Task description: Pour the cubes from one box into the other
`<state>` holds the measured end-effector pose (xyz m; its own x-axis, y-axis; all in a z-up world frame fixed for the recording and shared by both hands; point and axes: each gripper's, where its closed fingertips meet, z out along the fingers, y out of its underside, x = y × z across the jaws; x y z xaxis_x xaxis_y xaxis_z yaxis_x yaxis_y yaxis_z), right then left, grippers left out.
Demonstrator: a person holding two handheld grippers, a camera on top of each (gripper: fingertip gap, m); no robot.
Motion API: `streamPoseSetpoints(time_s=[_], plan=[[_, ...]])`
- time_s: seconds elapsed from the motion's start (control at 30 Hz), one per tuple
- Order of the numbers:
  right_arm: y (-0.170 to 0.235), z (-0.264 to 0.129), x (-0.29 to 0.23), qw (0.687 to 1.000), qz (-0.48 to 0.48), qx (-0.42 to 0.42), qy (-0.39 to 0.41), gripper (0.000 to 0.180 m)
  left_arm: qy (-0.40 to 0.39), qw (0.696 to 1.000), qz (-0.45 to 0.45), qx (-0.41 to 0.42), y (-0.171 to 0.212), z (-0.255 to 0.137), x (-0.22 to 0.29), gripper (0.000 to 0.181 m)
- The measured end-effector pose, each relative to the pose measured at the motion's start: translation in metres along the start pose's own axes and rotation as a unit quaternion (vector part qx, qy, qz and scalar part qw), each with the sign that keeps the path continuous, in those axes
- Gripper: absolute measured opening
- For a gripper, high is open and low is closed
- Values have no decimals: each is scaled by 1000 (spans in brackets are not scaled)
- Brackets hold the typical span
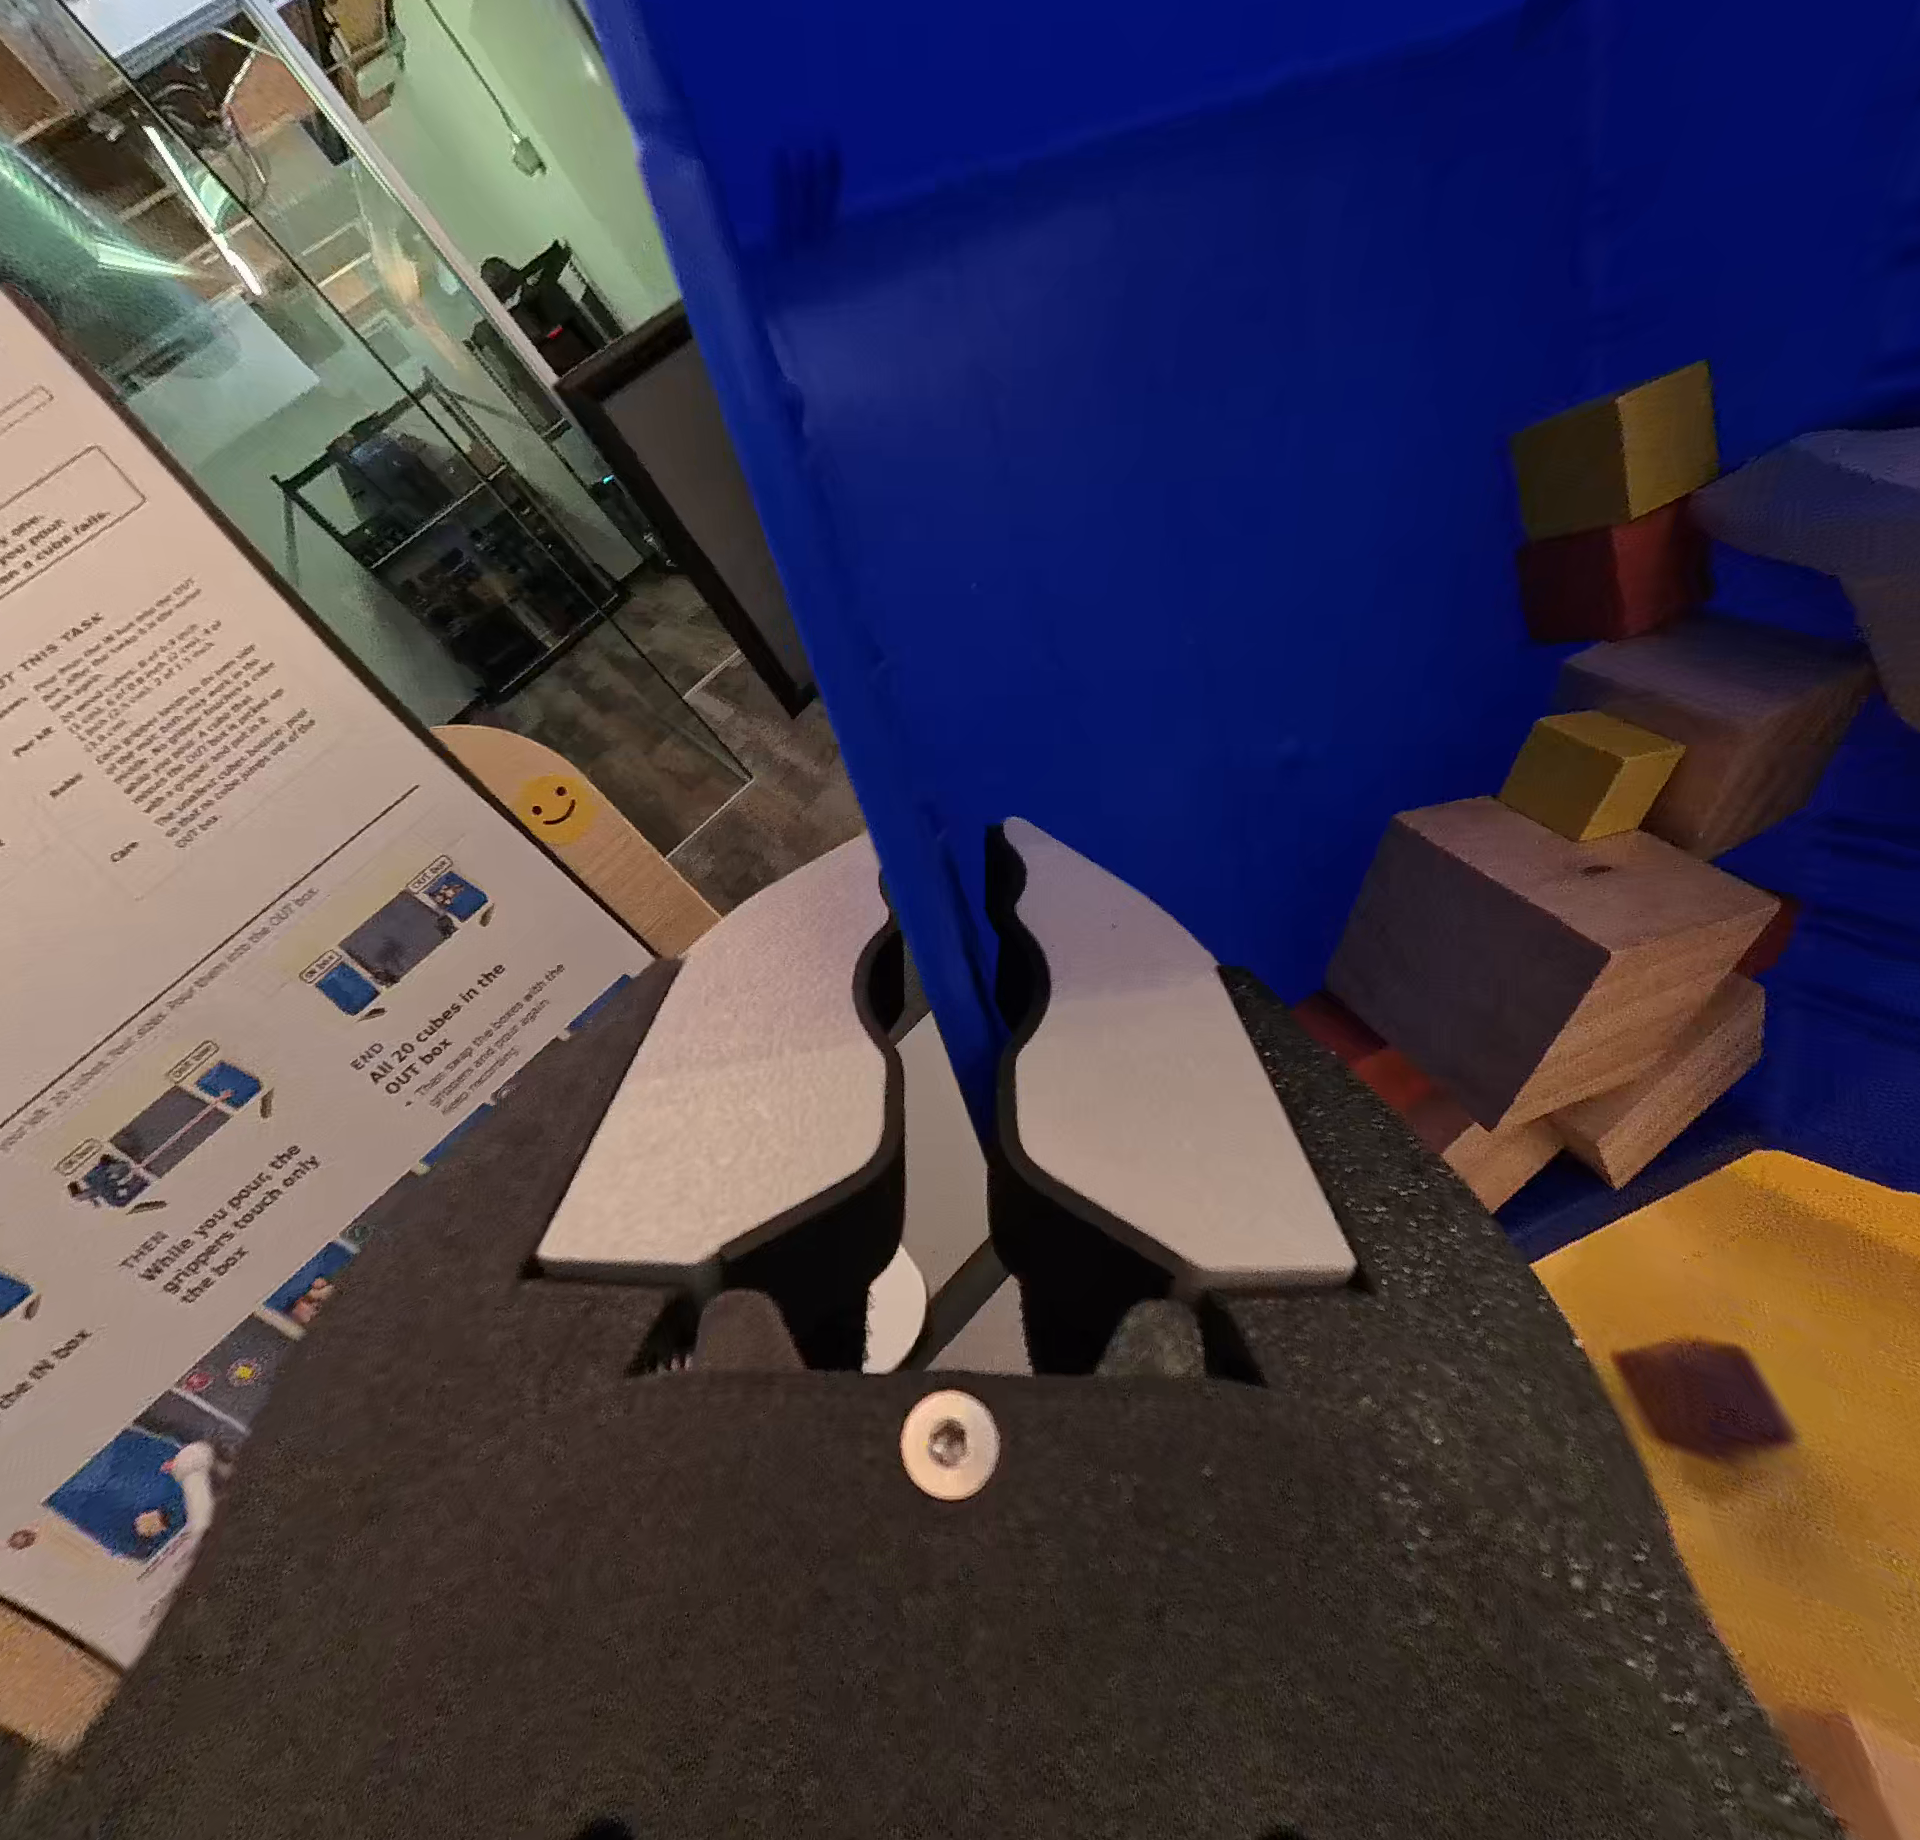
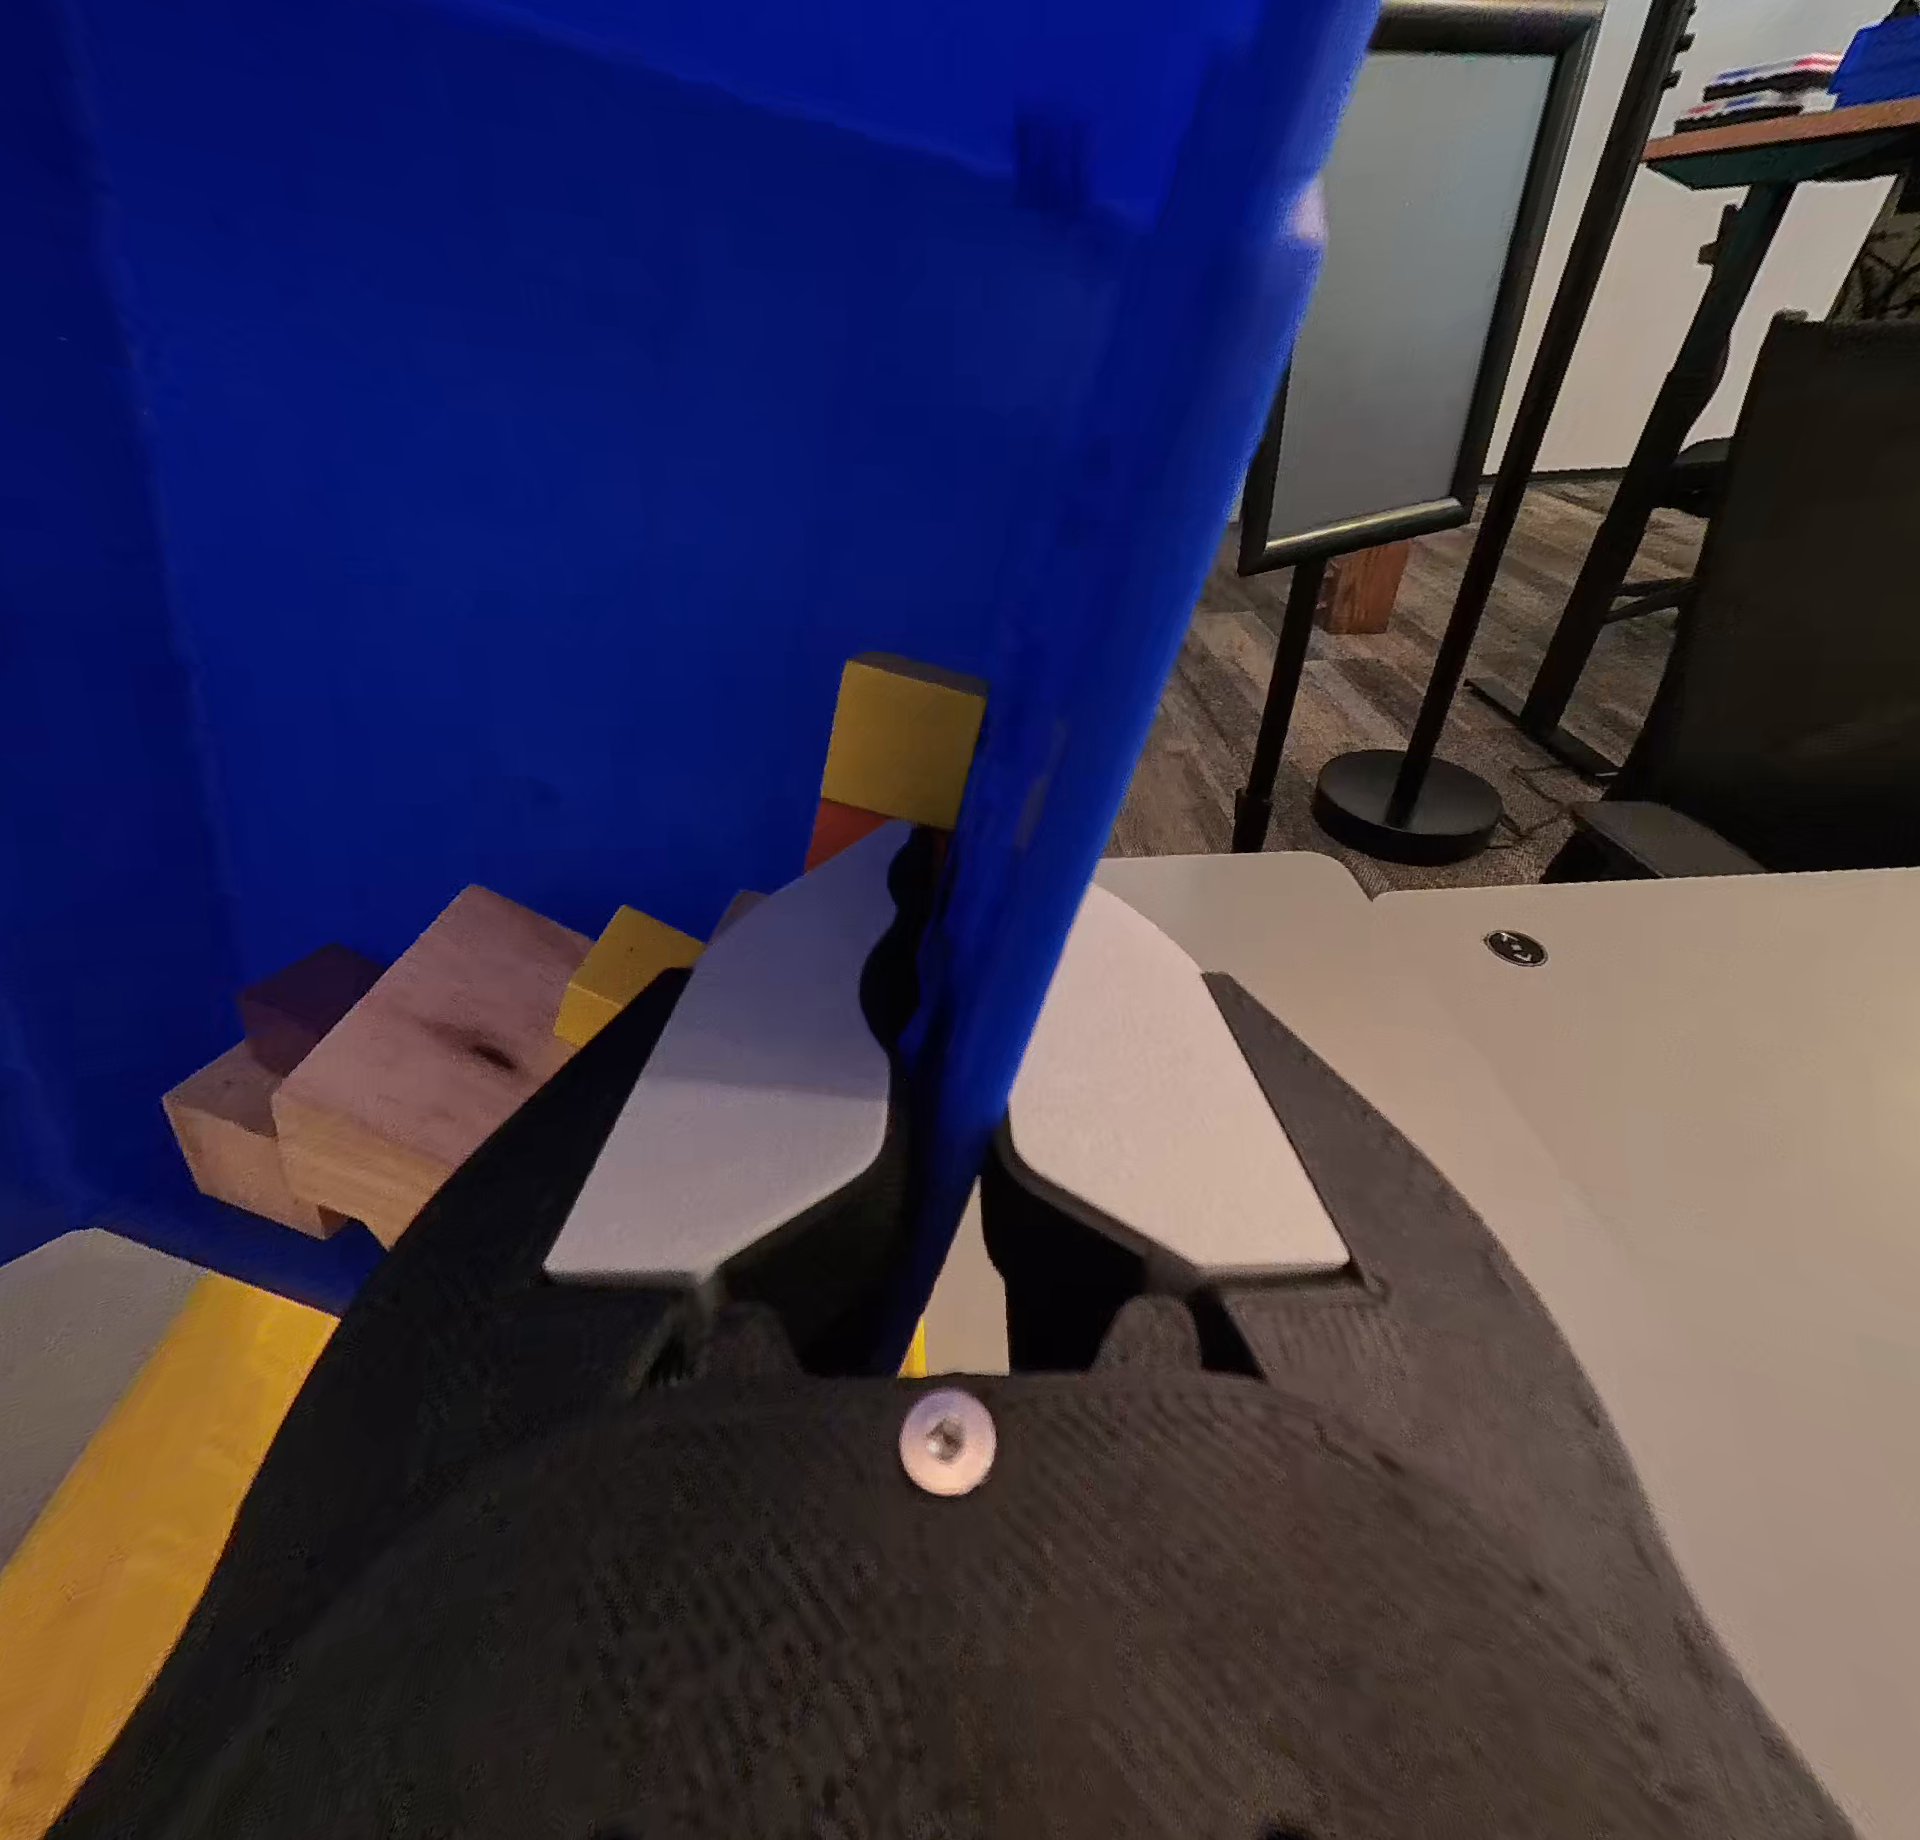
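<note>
A blue box (image 1: 1143,440) is tipped up steeply, its open side toward me. My left gripper (image 1: 940,855) is shut on its left wall. My right gripper (image 2: 987,876) is shut on its right wall (image 2: 1039,647). Several cubes are heaped at the low end: wooden blocks (image 1: 1507,959), yellow cubes (image 1: 1590,772) and a red cube (image 1: 1610,575). In the right wrist view the heap shows a wooden block (image 2: 436,1042), a purple cube (image 2: 301,990) and a yellow cube (image 2: 904,741). A dark purple cube (image 1: 1704,1395), blurred, is in the air over a yellow box (image 1: 1766,1271) below, which also shows in the right wrist view (image 2: 135,1478).
An instruction poster (image 1: 208,959) stands at the left on a wooden stand with a smiley sticker (image 1: 561,814); a glass partition is behind it. The white table (image 2: 1662,1167) extends to the right. A framed sign on a black stand (image 2: 1403,284) and a dark chair (image 2: 1818,595) stand on the floor beyond.
</note>
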<state>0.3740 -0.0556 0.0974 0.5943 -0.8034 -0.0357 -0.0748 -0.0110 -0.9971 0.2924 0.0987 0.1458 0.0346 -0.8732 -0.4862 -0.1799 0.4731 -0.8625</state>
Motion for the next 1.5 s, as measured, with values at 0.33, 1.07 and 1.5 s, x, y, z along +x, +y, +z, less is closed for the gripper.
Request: streamPoseSetpoints(time_s=[0.33,1.07,1.5], plan=[[-14,-8,2,999,-18,45,13,8,-9,999,13,43,-12,-6,-1,12],[-15,-7,-5,998,-25,48,19,8,-31,998,14,43,-7,-4,-11,9],[-15,-6,-6,998,-22,58,15,8,-30,998,18,53,-10,-6,-11,9]])
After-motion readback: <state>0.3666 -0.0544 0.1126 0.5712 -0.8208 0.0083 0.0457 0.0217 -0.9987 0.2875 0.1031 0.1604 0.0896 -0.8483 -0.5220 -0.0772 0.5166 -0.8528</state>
